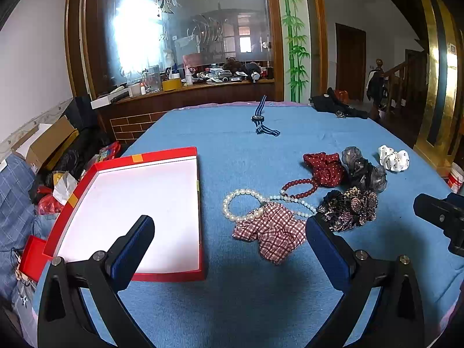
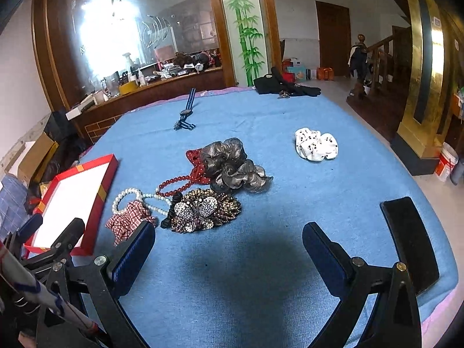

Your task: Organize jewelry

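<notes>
Checked scrunchie [image 1: 272,239] (unlabelled) beside pearls [image 1: 246,203]

Cloth, beads and card on a woven blue cover

We see a matt, coarse-woven table cloth [image 1: 249,304], glossy pearl necklace [image 1: 232,203], checked fabric scrunchie [image 1: 275,235], sheer gauzy scrunchie [image 2: 235,168], and smooth red cardboard tray [image 1: 162,276].

On the surface [image 1: 261,304]: tray [image 1: 200,203] at left. Right of it a cluster: checked scrunchie [image 1: 275,236] nearest, lying on the pearl necklace [image 1: 229,211]; bead bracelet [image 1: 298,188] just behind, touching the dotted scrunchie [image 1: 324,166]. Right of that the gauzy scrunchie [image 1: 364,171], w/ sequined hair flower [image 1: 352,206] in front of it. Spotted scrunchie [image 1: 394,156] furthest right, apart. Watch [image 1: 261,119] lies well behind, center. Dark clothing [image 1: 333,105] at far edge, right. Flat dark slab [image 2: 411,240] near right edge.
</notes>
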{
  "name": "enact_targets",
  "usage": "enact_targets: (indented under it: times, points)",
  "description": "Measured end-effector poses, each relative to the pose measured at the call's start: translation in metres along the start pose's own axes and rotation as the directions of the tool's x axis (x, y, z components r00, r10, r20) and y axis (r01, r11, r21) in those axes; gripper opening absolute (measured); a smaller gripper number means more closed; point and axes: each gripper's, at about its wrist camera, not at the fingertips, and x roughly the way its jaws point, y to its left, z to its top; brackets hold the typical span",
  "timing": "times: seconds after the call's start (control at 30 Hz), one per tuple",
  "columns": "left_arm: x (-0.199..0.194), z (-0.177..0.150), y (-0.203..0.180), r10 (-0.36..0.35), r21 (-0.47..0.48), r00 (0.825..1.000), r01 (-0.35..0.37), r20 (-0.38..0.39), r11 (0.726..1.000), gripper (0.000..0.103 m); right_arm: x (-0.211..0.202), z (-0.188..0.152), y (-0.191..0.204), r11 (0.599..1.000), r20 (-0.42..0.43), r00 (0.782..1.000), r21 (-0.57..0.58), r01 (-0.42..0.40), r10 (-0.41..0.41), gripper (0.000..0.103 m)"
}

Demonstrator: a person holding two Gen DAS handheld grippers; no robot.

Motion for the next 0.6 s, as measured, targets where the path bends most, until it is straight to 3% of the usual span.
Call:
enact_targets:
  times: [0.6]
  points:
    - [0.0049, -0.0043, -0.0074, 0.007, 0.022, 1.0, -0.006, -0.022, 1.0, 0.103, 0.0092, -0.0039, 0.0003, 1.0, -0.028, 1.0, -0.007, 0.002, -0.002, 0.103]
